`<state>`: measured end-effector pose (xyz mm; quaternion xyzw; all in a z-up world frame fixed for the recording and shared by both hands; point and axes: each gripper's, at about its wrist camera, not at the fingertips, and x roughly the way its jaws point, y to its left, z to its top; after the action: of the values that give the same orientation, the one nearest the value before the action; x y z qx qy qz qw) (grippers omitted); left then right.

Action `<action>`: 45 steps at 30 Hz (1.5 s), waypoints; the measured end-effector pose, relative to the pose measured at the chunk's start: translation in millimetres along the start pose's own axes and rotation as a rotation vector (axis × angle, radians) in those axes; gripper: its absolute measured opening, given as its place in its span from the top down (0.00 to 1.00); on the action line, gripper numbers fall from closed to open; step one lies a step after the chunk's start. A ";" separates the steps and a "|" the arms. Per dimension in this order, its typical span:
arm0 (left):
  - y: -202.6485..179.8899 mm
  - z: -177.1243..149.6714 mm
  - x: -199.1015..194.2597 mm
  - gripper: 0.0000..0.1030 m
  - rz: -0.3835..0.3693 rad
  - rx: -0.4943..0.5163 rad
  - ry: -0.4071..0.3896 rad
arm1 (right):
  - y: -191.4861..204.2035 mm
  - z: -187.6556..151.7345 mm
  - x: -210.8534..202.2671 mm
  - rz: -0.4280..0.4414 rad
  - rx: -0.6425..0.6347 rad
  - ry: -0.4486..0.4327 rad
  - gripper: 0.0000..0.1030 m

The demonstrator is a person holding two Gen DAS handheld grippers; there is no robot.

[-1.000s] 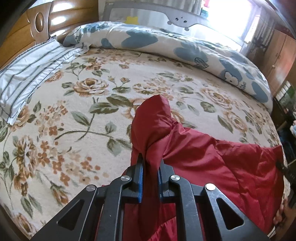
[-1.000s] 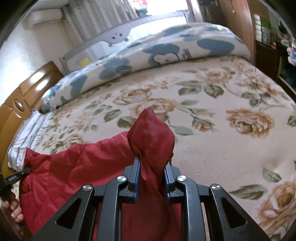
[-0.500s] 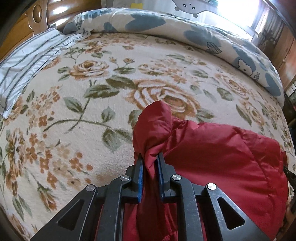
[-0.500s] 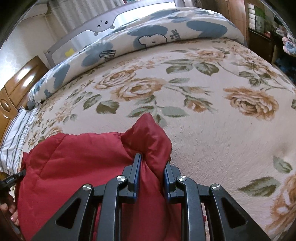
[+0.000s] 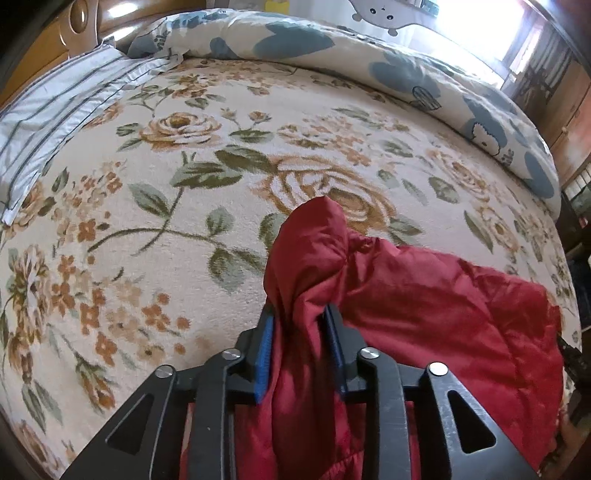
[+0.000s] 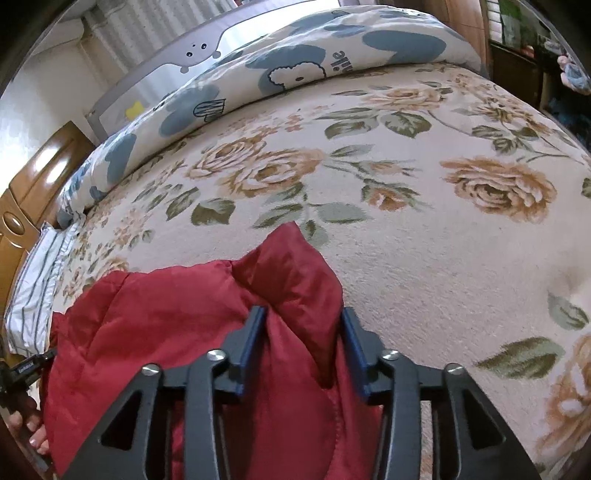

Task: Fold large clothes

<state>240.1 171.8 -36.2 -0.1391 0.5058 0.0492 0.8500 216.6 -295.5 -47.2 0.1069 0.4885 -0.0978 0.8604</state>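
A red padded jacket (image 5: 424,302) lies over the near part of a floral bedspread (image 5: 184,184). My left gripper (image 5: 301,321) has a bunched corner of the jacket between its blue pads, jaws spread a little. In the right wrist view the jacket (image 6: 155,317) spreads to the left, and my right gripper (image 6: 303,321) holds another bunched corner, its jaws clearly wider apart than before, cloth loose between them. Both grippers are low over the bed.
A rolled blue-and-white quilt (image 5: 406,66) lies along the far side of the bed, also in the right wrist view (image 6: 295,66). A striped pillow (image 5: 48,110) sits by the wooden headboard (image 5: 74,29). Wooden furniture (image 6: 517,55) stands beyond the bed.
Both grippers moved forward and down over the bed with the jacket corners. The jaws of both have spread, the right more than the left.
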 end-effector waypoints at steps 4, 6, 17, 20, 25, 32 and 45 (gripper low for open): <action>3.4 -6.2 -20.0 0.60 -0.007 0.018 -0.014 | 2.6 -3.3 -17.1 0.001 -0.019 -0.017 0.54; 5.7 -11.3 -30.9 0.57 -0.009 0.024 -0.020 | 5.4 -5.5 -25.8 0.003 -0.036 -0.028 0.53; 18.5 -63.9 -86.3 0.54 -0.019 0.056 -0.058 | 10.3 -54.2 -75.3 0.029 -0.124 -0.047 0.51; 20.8 -80.0 -102.9 0.53 -0.022 0.065 -0.070 | 8.1 -64.7 -82.8 0.027 -0.132 -0.046 0.50; 20.5 -105.9 -125.8 0.52 0.002 0.095 -0.095 | 5.7 -90.4 -100.1 0.025 -0.144 -0.046 0.49; 21.1 -133.6 -143.7 0.51 -0.009 0.110 -0.081 | 9.4 -118.6 -120.5 0.023 -0.176 -0.047 0.48; 21.0 -157.0 -154.9 0.50 -0.024 0.104 -0.067 | 24.0 -155.8 -141.3 0.029 -0.206 -0.041 0.47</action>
<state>27.7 155.8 24.6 -0.0991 0.4772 0.0176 0.8730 24.3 -219.9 -1.3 0.0230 0.4768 -0.0368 0.8780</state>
